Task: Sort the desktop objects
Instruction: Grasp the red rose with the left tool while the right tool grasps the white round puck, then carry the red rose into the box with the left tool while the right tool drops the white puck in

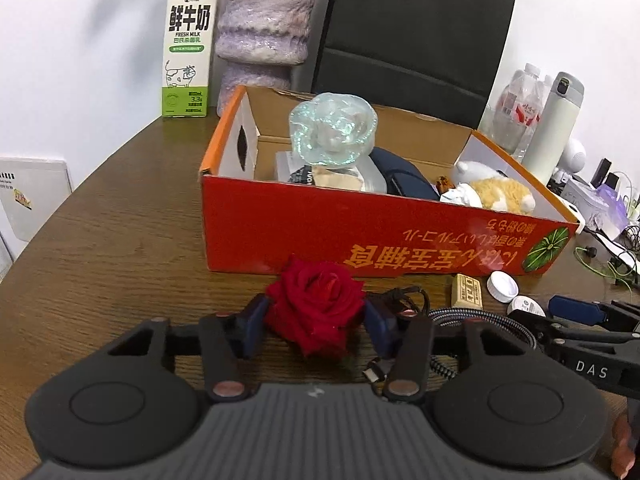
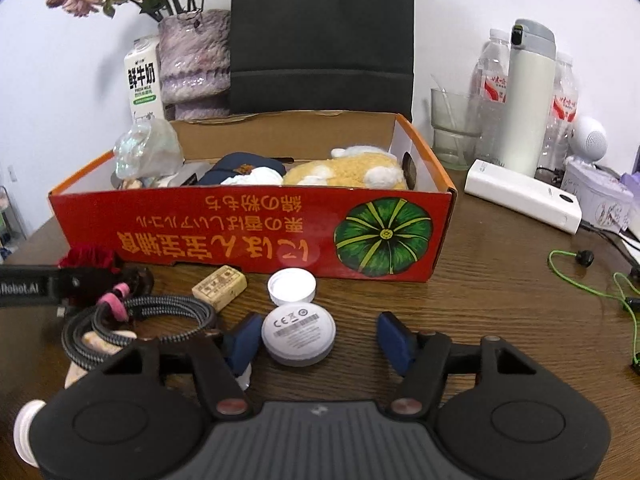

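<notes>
My left gripper (image 1: 314,318) is shut on a red rose (image 1: 316,306), its blue pads pressing both sides, low over the wooden table just in front of the orange cardboard box (image 1: 360,236). The box holds a clear iridescent wrap (image 1: 332,130), a navy pouch (image 1: 404,174) and a yellow plush toy (image 1: 500,196). My right gripper (image 2: 320,340) is open, its left pad beside a round white disc (image 2: 299,334) lying on the table. A white cap (image 2: 292,286), a small tan block (image 2: 219,288) and a coiled braided cable (image 2: 140,320) lie nearby.
A milk carton (image 1: 186,46) and a purple vase (image 1: 262,36) stand behind the box, with a black chair back (image 1: 412,36). At right are water bottles (image 2: 494,80), a white flask (image 2: 528,96), a glass (image 2: 452,128), a white power bank (image 2: 524,196) and green earphones (image 2: 580,268).
</notes>
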### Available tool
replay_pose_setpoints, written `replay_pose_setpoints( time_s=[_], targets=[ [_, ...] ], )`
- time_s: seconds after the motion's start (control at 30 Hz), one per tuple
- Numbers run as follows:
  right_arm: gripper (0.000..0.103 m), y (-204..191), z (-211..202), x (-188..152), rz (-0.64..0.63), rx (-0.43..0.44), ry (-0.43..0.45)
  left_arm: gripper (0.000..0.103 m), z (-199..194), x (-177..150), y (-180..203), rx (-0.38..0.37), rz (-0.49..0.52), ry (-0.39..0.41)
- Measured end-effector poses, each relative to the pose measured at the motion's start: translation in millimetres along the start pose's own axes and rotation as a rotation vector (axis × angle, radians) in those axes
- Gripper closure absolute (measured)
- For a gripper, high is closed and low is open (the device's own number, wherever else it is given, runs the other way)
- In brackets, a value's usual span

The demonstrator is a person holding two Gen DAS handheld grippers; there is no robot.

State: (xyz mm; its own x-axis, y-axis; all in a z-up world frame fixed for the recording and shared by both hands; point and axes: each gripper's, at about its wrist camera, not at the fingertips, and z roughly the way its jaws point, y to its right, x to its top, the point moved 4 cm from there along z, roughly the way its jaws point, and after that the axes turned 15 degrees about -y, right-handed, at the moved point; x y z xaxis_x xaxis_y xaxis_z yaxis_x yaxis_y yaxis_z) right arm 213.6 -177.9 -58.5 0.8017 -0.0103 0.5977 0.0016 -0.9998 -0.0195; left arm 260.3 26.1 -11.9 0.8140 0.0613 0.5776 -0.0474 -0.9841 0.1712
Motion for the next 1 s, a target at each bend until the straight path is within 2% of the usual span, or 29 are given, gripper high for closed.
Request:
replay_pose_setpoints(
  time_s=[0.03,0.1,0.13,0.57,0.7,0.83,1.0],
  targets=[
    [0.047,-0.8,-0.6,-0.4,-0.005,0.006,0.002,0.058,-0.6,-0.2,-1.3,-0.007,-0.005,0.000],
    [0.063,-2.7,-2.4,-1.3,-0.018,0.012,0.005,0.061,-2.0,-0.4,-2.3,-0.010,-0.005,0.004],
    [0.065,-3.3,-3.3,-1.6,-0.025,0.018,0.005,0.062,-2.7,-0.6,-2.2,-0.007,-0.003,0.007],
    [0.065,2.0,-18.6,0.2,-0.005,0.046,0.065,0.066,-20.0,-2.8,-6.1,0.008,-0.005,0.072],
    [0.065,2.4,-28.8,2.1,-0.005,0.057,0.093,0.066,-28.9,-4.7,0.0,-0.016,0.021,0.092],
    [0.065,-0.5,-49.3,9.4,-0.014,0.083,0.154,0.066,-48.2,-2.1,10.8,-0.054,0.046,0.143],
    [0.065,-2.1,-68.5,38.1,-0.009,0.094,0.236,0.066,-68.6,20.7,31.2,-0.074,0.081,0.217]
  ],
)
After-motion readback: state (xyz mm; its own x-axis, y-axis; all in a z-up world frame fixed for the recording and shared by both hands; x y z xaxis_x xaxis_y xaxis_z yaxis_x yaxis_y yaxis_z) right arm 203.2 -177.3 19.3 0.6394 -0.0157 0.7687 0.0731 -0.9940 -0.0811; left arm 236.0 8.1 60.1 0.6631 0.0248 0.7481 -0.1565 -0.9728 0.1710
